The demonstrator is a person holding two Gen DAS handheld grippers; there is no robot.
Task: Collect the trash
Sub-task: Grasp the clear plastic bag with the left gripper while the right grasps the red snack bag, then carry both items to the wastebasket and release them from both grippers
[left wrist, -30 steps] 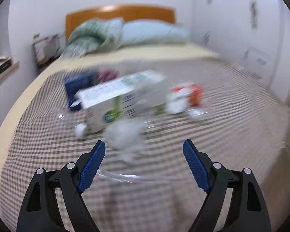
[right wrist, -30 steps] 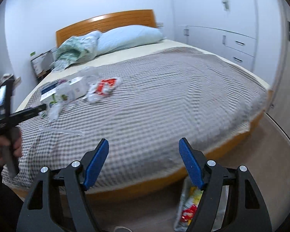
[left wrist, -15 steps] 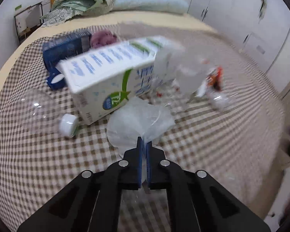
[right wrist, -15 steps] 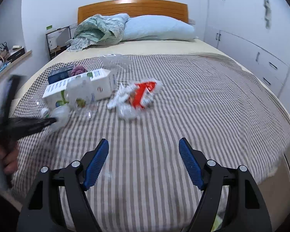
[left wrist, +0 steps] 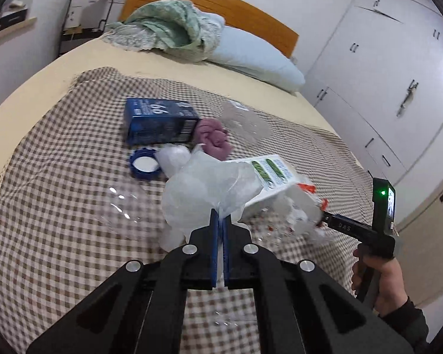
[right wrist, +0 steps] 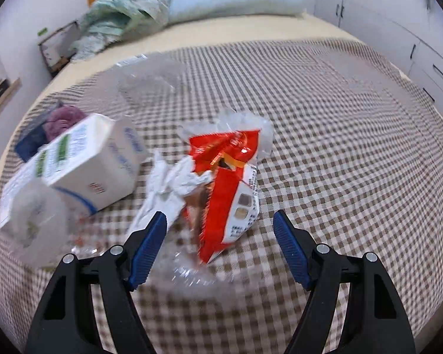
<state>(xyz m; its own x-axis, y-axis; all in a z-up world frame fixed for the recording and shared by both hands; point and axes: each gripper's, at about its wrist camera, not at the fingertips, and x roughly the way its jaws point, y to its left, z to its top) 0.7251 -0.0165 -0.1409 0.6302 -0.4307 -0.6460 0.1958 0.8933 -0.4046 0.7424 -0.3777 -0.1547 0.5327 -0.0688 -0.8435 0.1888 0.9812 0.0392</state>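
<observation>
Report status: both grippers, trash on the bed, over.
Left gripper shut on white plastic bag. Right gripper open over red snack wrapper, not gripping. Crumpled tissue beside its left finger; milk carton close by.

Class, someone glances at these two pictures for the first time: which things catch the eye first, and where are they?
The red snack wrapper lies on the checked bedspread, between the open right gripper fingers. The left gripper is shut on a crumpled translucent plastic bag. A blue carton lies beyond it.
</observation>
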